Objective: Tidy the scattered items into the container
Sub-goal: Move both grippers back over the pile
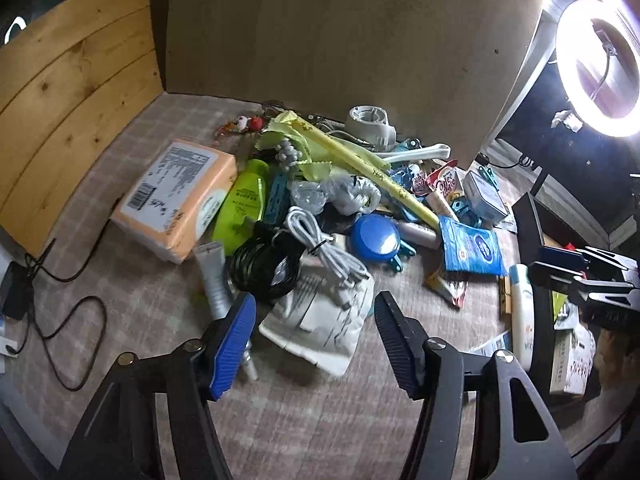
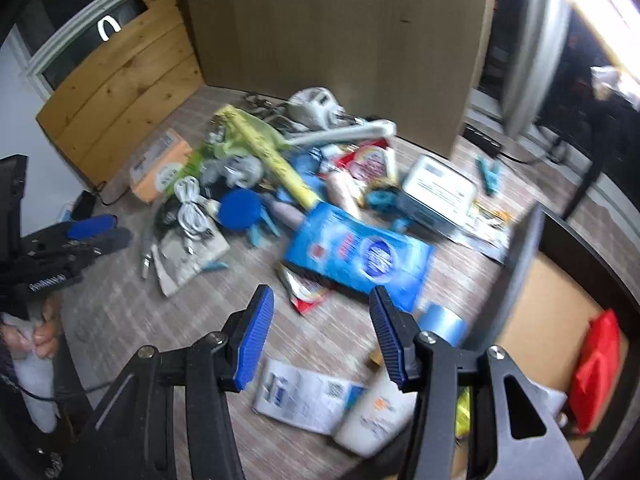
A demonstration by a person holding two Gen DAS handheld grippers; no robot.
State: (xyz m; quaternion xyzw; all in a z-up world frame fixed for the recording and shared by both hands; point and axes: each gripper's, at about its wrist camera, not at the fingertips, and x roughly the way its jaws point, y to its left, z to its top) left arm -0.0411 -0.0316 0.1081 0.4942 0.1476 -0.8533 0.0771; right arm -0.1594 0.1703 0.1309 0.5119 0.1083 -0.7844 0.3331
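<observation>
A heap of scattered items lies on the checked tablecloth: an orange tissue pack [image 1: 176, 196], a green bottle [image 1: 244, 204], a white cable [image 1: 320, 252] on a white pouch [image 1: 324, 320], and a blue wipes pack [image 1: 472, 248] [image 2: 360, 256]. My left gripper [image 1: 316, 336] hangs open just in front of the pouch, with nothing between its pads. My right gripper [image 2: 322, 340] is open too, over bare cloth near a white bottle [image 2: 376, 412] and a blue tape roll [image 2: 444, 322]. The dark container [image 2: 528, 240] stands at the right with a red item [image 2: 596, 364] inside.
A cardboard panel [image 1: 340, 32] and a wooden board [image 1: 72, 80] wall off the back and left. A black wire [image 1: 68, 320] trails over the left of the cloth. A bright ring light [image 1: 600, 68] stands at the right. A hand [image 2: 44, 332] holds the left gripper's handle.
</observation>
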